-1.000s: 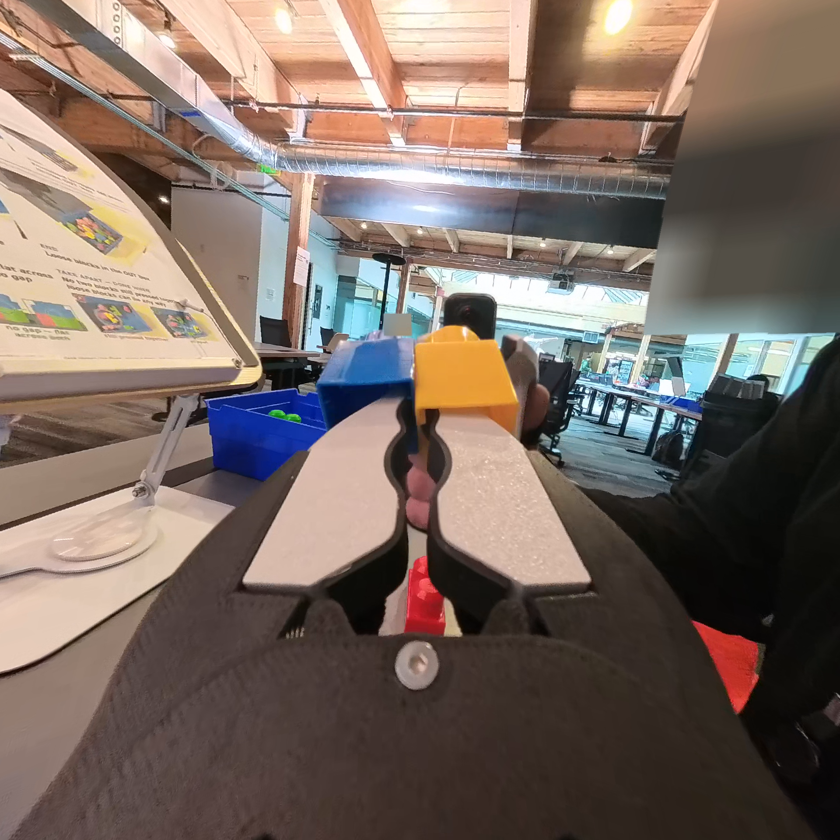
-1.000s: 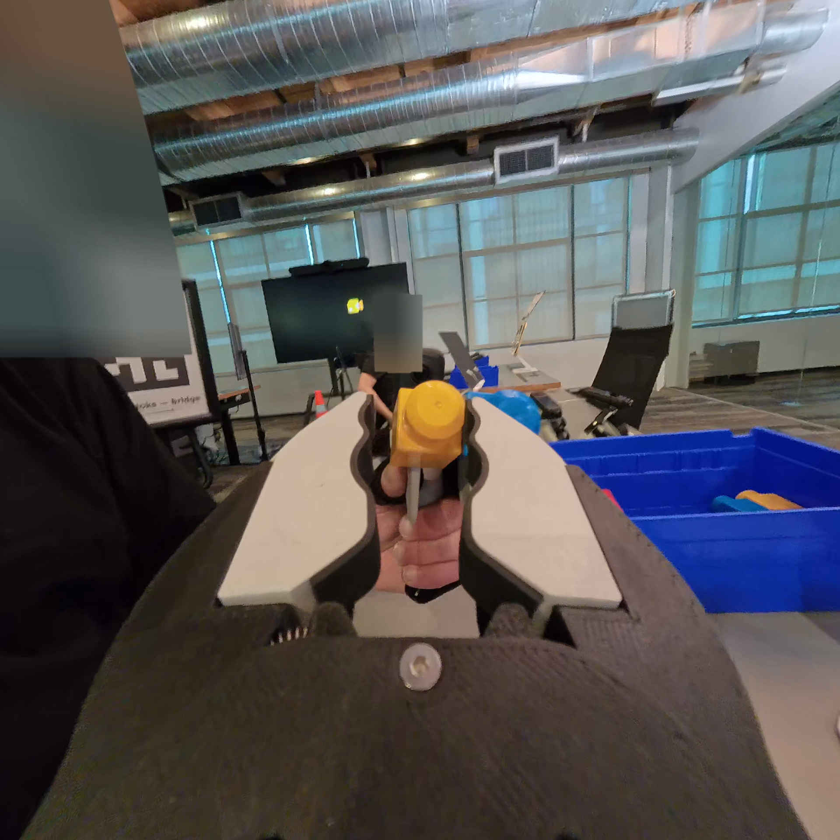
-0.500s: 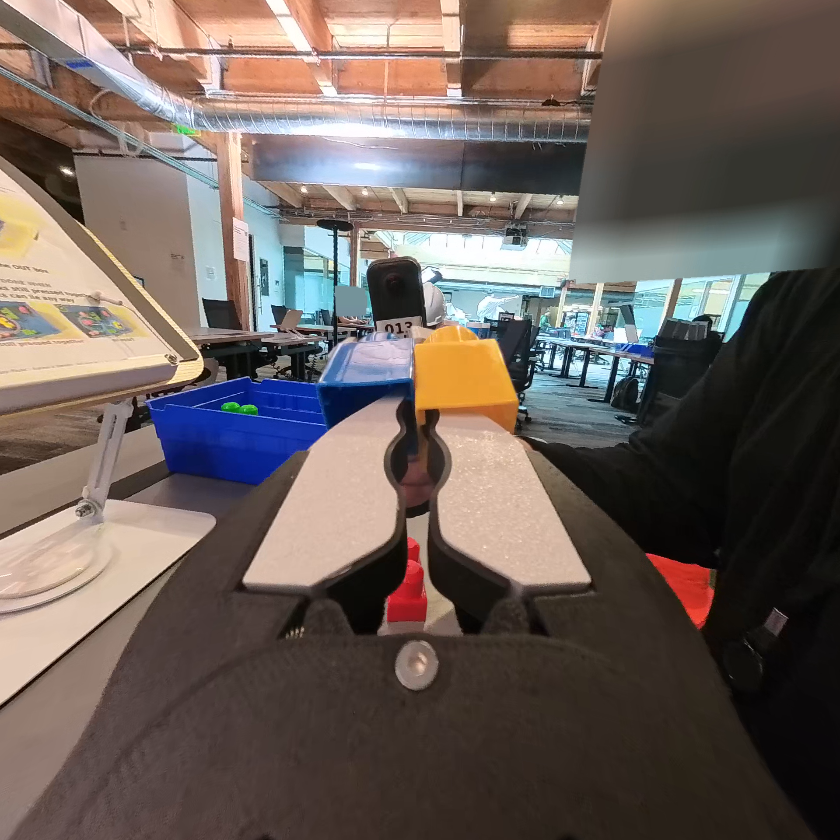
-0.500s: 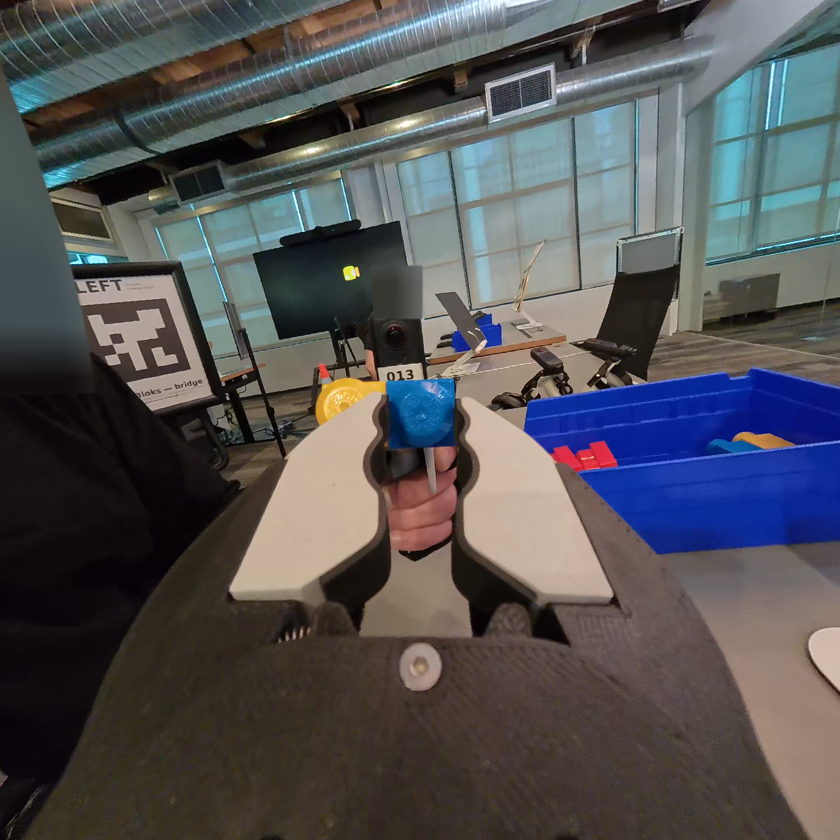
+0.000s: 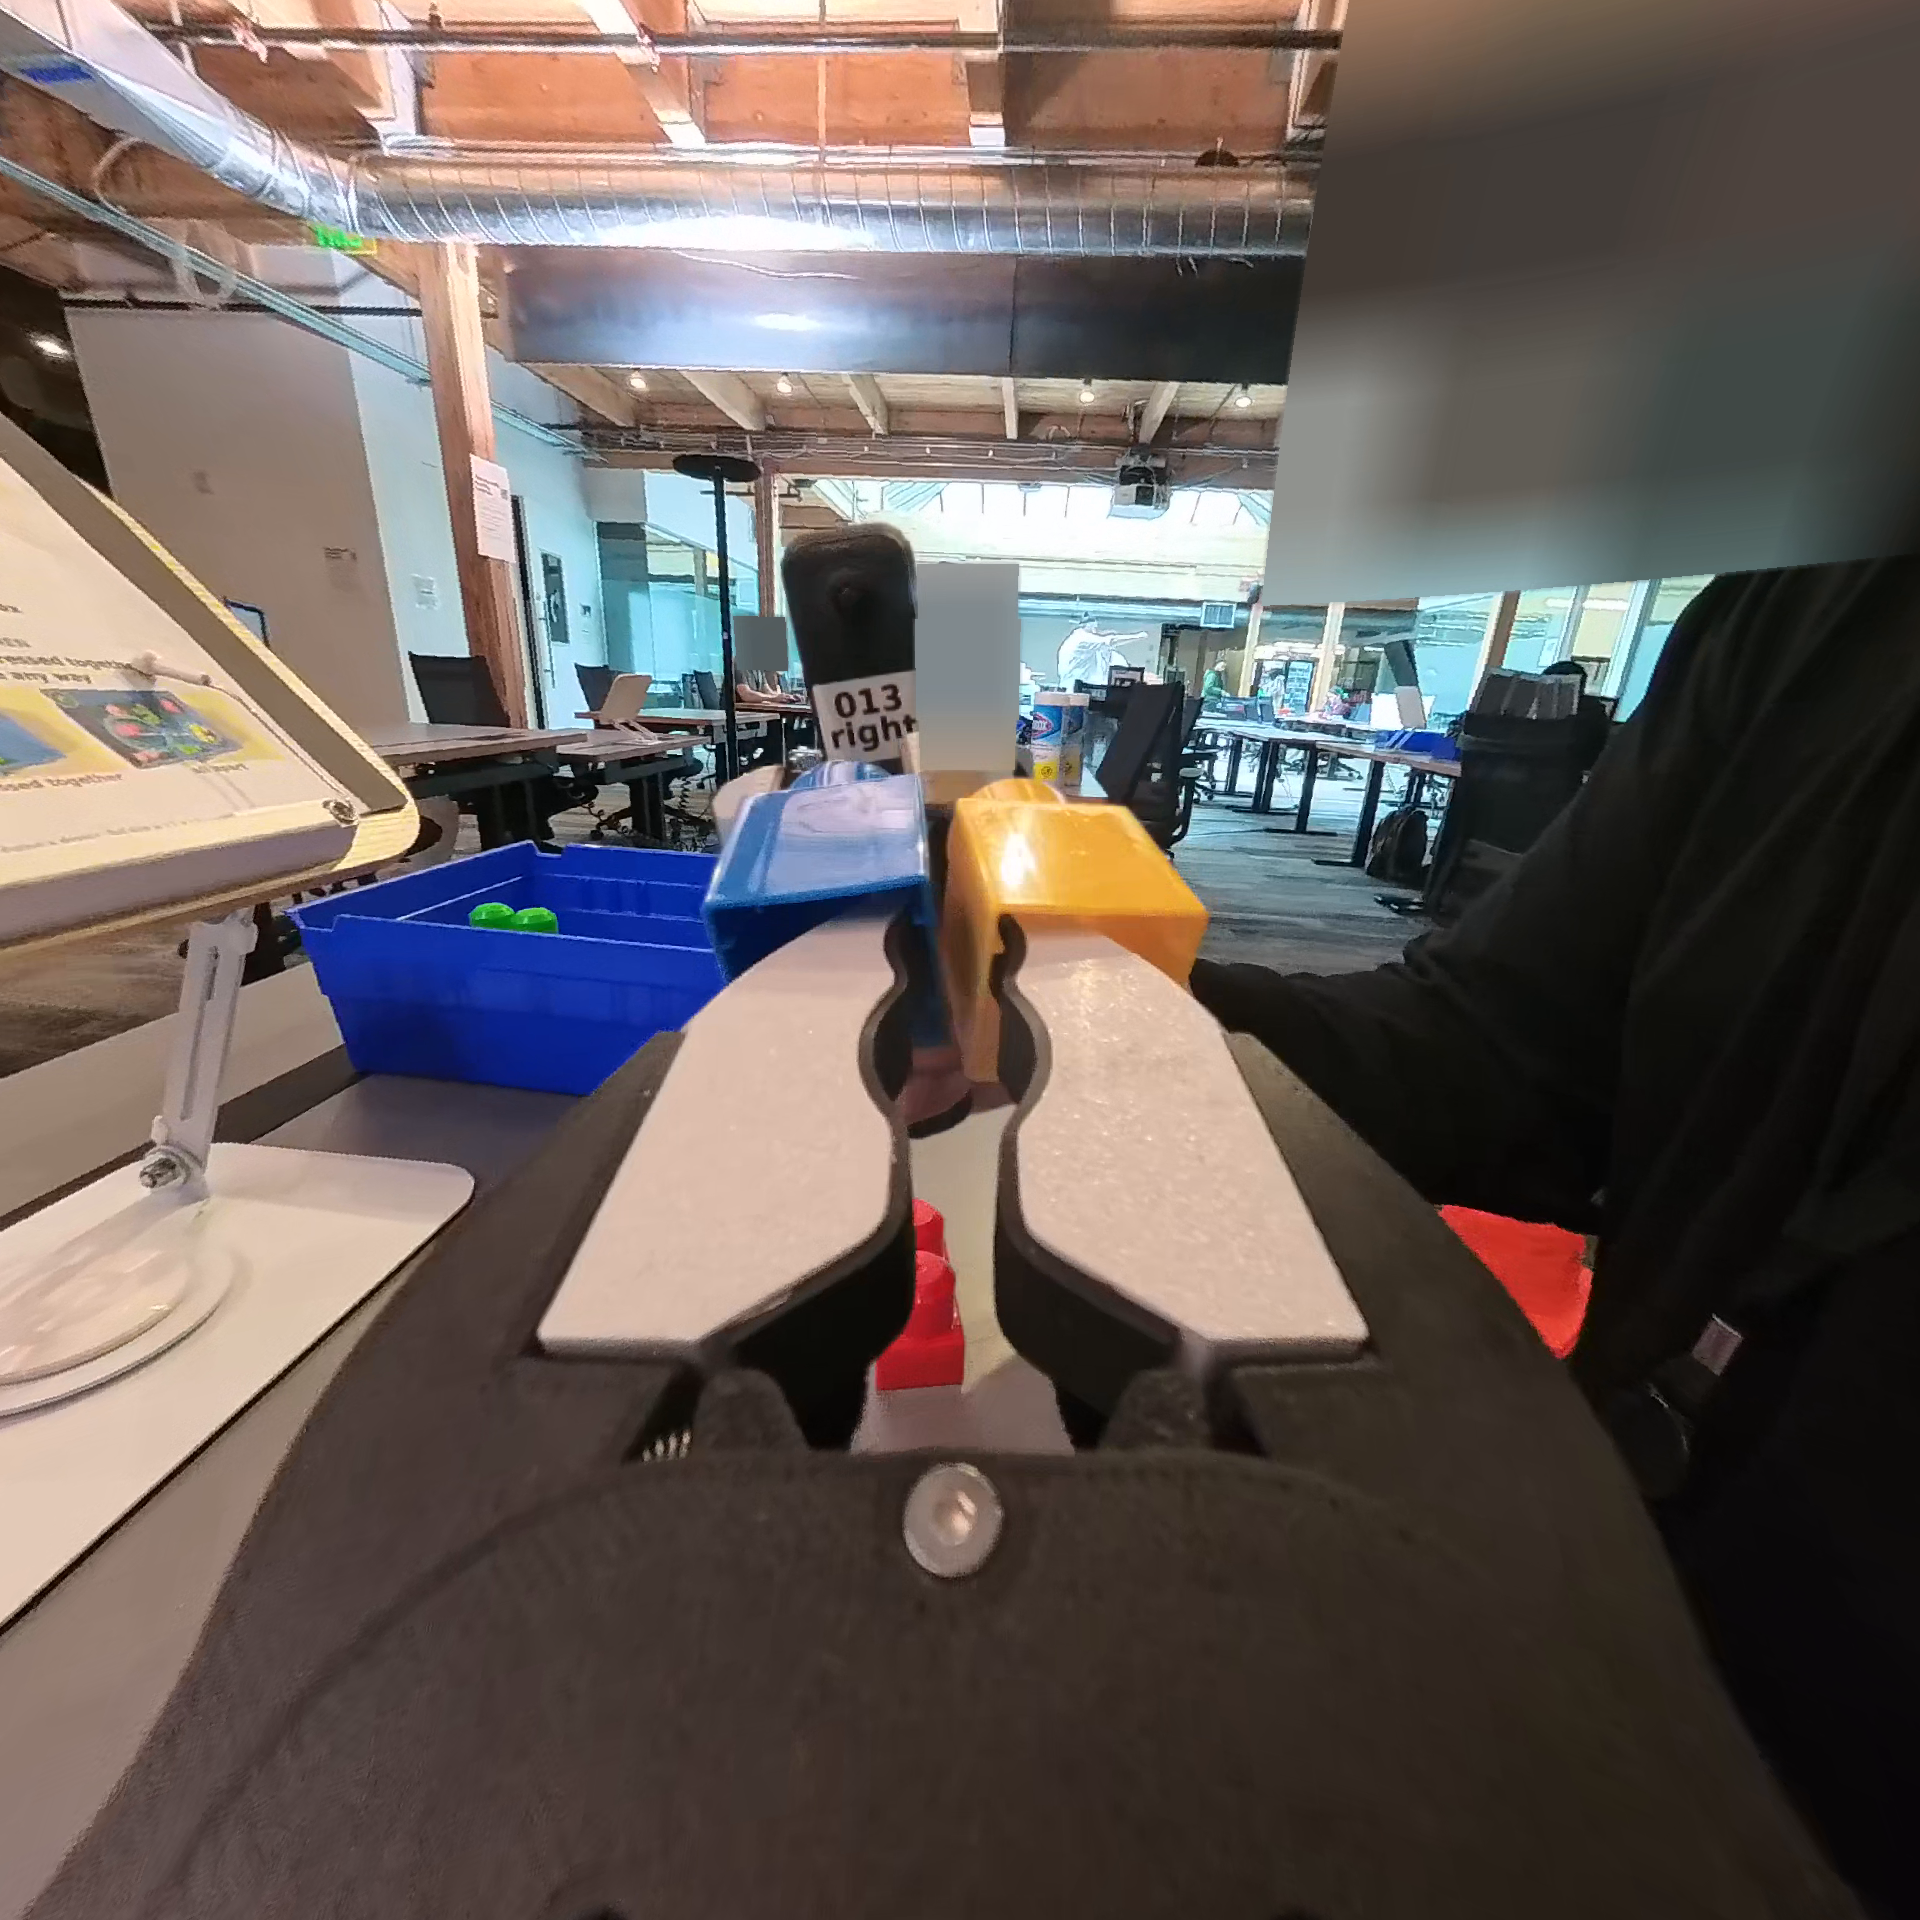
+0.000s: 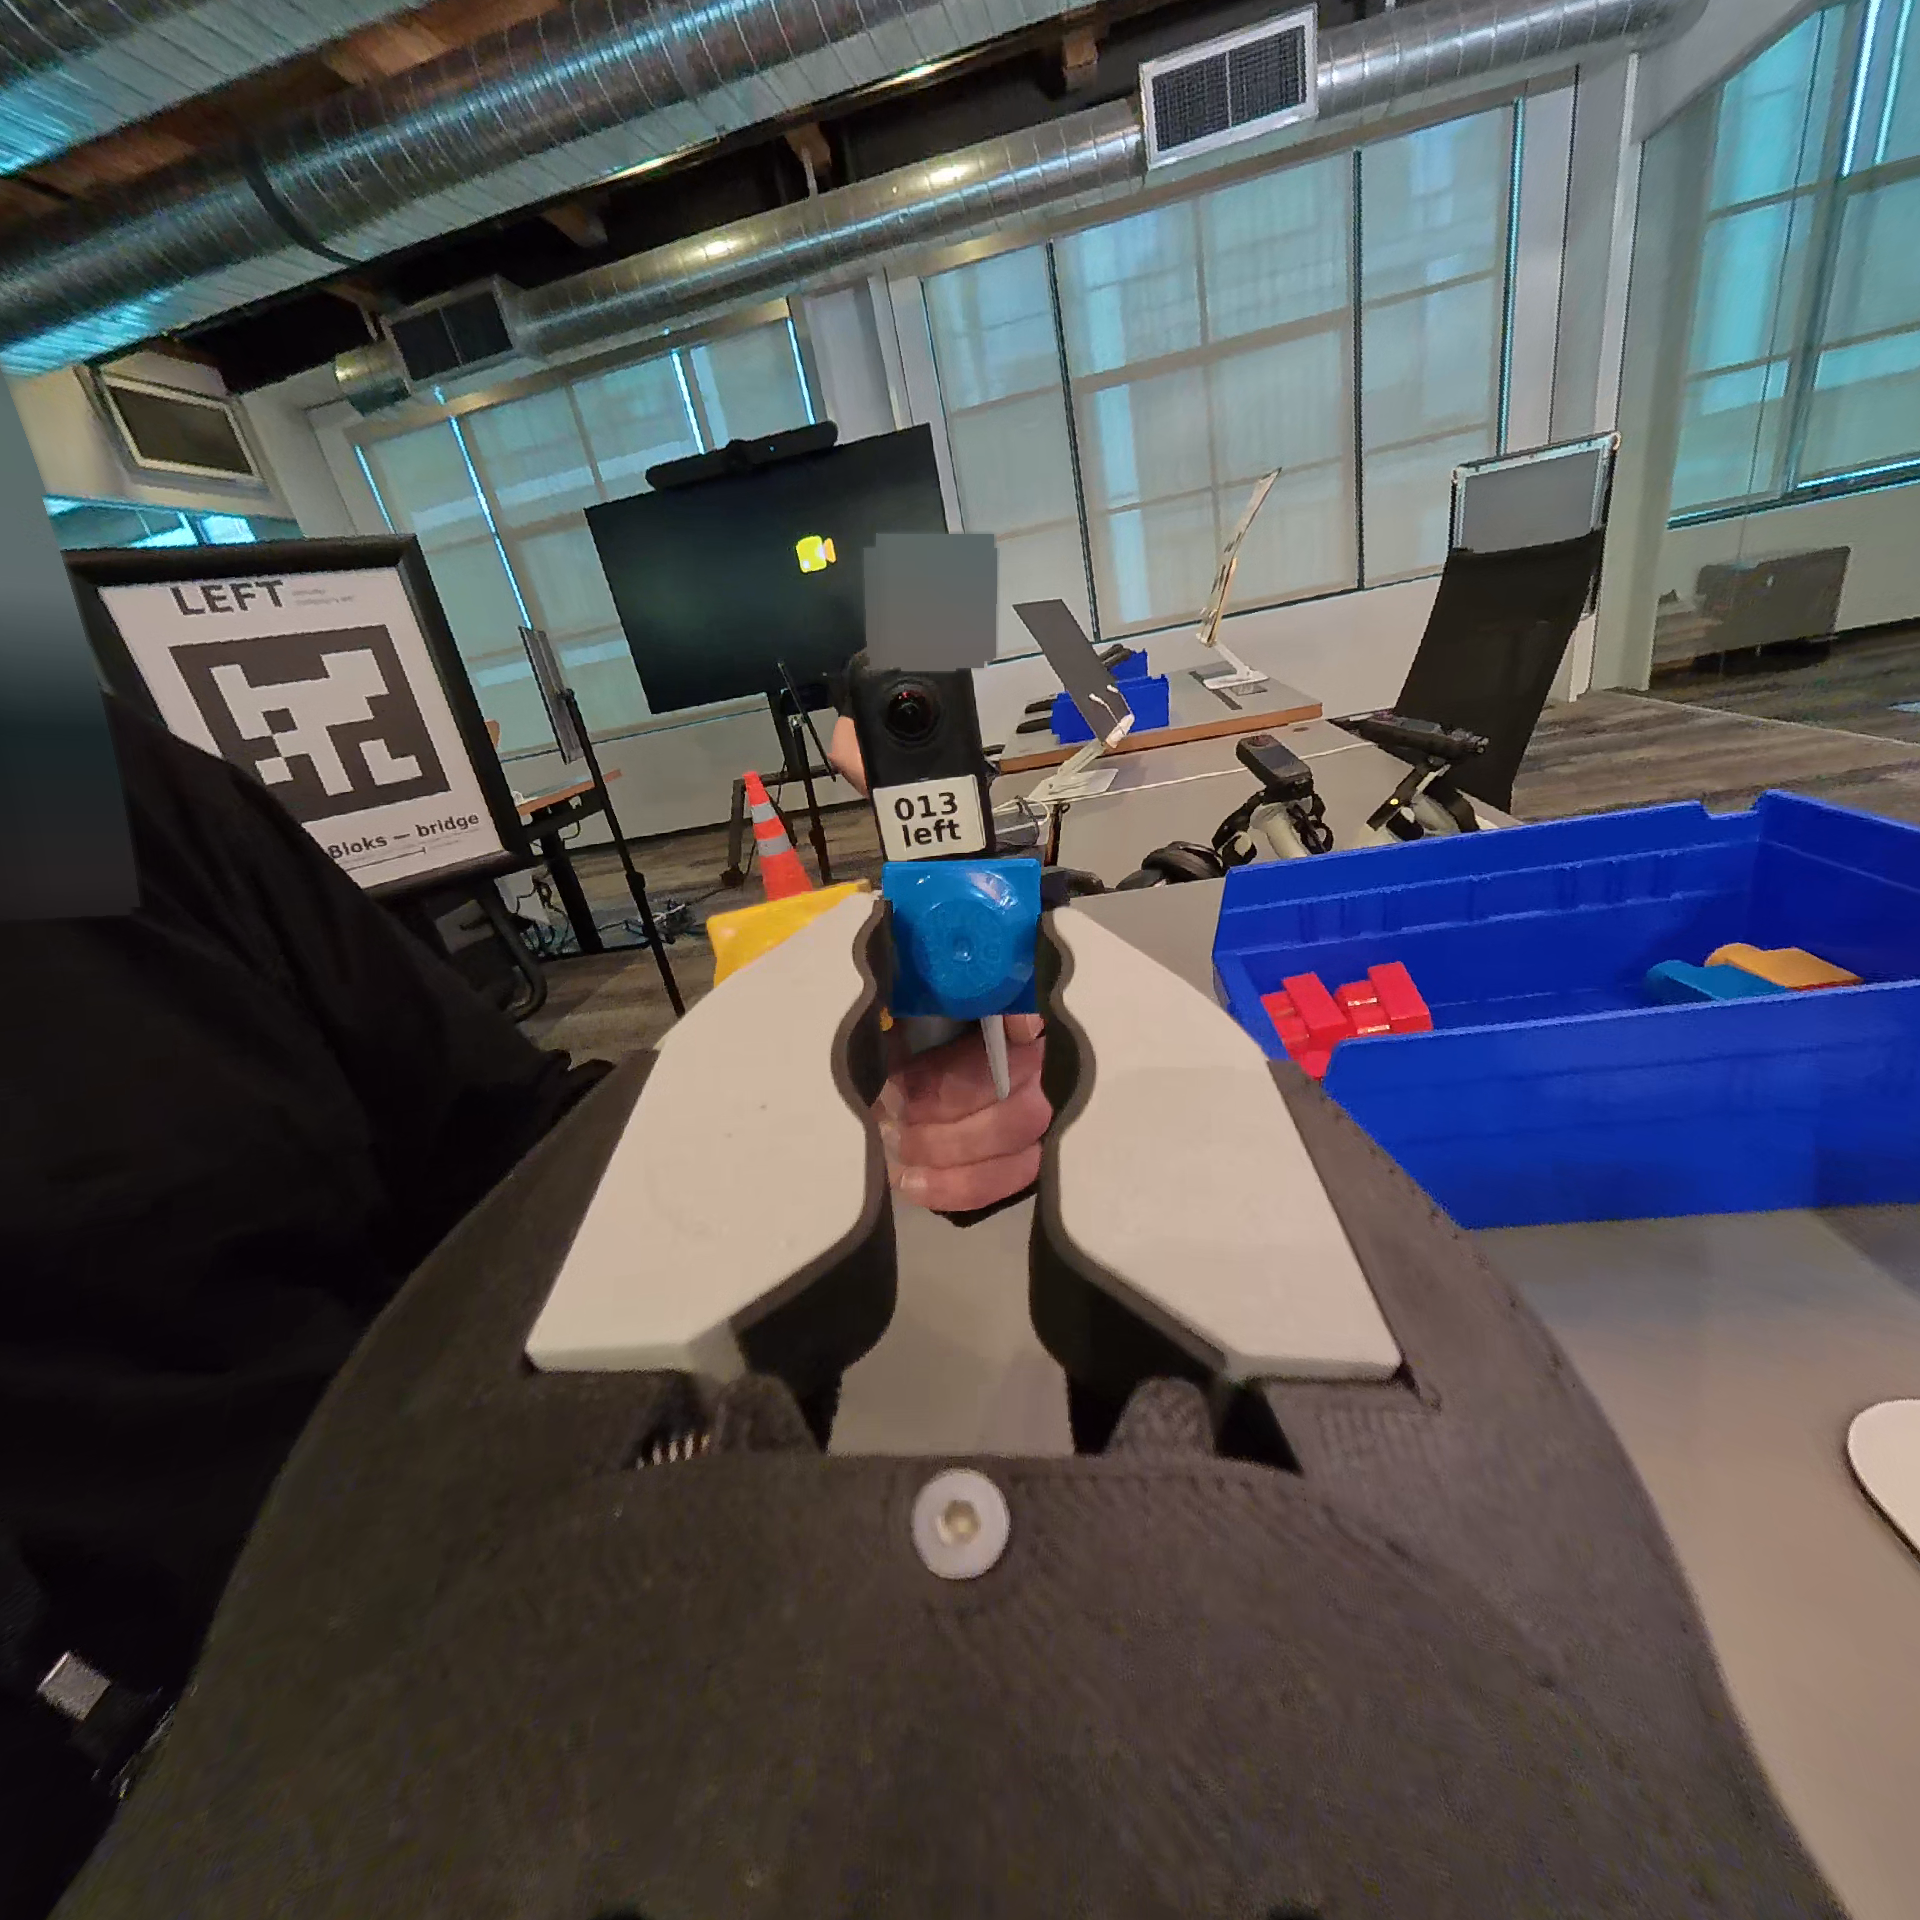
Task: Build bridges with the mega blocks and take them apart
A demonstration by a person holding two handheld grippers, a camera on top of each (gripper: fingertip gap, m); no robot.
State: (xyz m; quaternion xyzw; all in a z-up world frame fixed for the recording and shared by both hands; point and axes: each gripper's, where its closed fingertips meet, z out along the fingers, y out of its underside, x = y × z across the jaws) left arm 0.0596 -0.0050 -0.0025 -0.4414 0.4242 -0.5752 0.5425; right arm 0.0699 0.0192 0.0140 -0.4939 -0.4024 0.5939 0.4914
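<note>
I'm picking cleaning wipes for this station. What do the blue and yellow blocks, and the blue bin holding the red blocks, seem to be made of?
Blue block and yellow block: likely hard moulded plastic, glossy, with bright ceiling glare on smooth faces. Blue bin with the red blocks: probably rigid plastic too, with a duller sheen, thin walls and moulded ribs.

Blocks in bin, right of hand-held gripper

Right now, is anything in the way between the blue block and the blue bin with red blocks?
Nothing I can see. The blue block sits in the right hand-held gripper, and only grey table lies between it and the blue bin.
</note>
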